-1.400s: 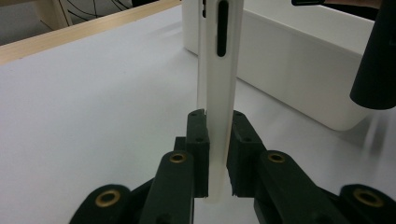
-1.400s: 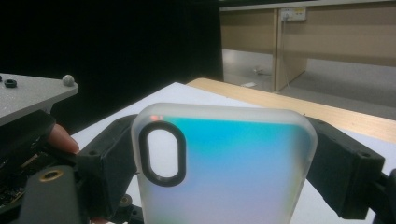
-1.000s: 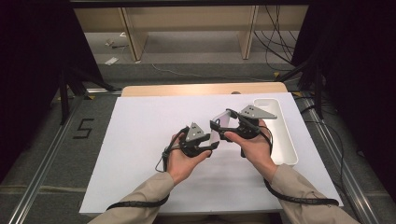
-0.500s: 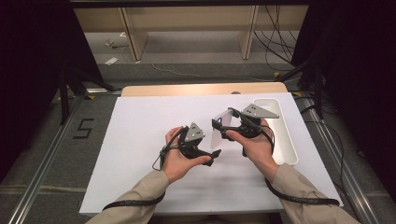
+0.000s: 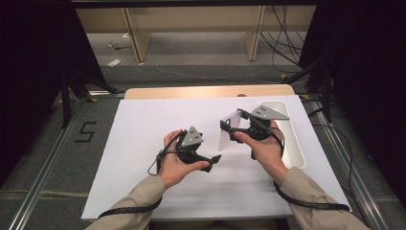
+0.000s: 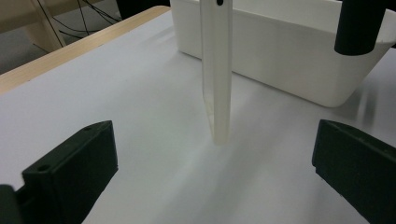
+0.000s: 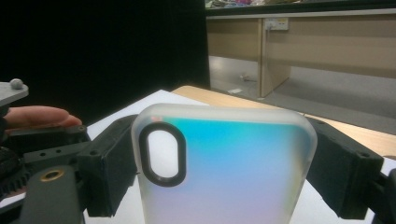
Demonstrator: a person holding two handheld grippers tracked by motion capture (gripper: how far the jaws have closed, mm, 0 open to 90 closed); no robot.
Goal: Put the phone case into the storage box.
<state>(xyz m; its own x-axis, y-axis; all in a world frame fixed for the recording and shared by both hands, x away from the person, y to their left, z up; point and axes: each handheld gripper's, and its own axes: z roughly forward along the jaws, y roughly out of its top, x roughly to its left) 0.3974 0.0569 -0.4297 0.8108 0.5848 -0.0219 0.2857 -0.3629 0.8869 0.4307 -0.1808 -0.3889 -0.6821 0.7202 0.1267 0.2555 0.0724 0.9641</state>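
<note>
Forearms: we are seeing two tan sleeves coming in from the bottom edge of the high view, each hand wrapping around a black gripper with a cable trailing back from it.
Left gripper point(image 5: 214, 162): we are finding it low over the white table sheet point(image 5: 143, 143), nearest the person, pointing right. Its jaws have just been opening and are now standing spread wide, with nothing pressed between them.
Left gripper view: we are looking between the two open black jaws at the phone case point(image 6: 216, 70) seen edge-on, hanging upright just above the sheet, a little way ahead of the jaws and apart from them.
Right gripper point(image 5: 227, 130): we are seeing it just beyond and to the right of the left one, lifted off the sheet and pointing left. Its jaws are pinching the case by its two long edges.
Phone case: we are seeing a frosted, see-through case with an oval camera cutout ringed in black; it is shimmering blue to pink in the right gripper view point(image 7: 224, 172). It is being held in the air near the table's middle, between the two hands.
White tub point(image 5: 297, 153): we are noticing a long white bin lying along the sheet's right side, just behind the right hand.
Far edge: we are seeing a strip of bare wooden tabletop point(image 5: 206, 91) past the sheet, then grey floor with cables.
</note>
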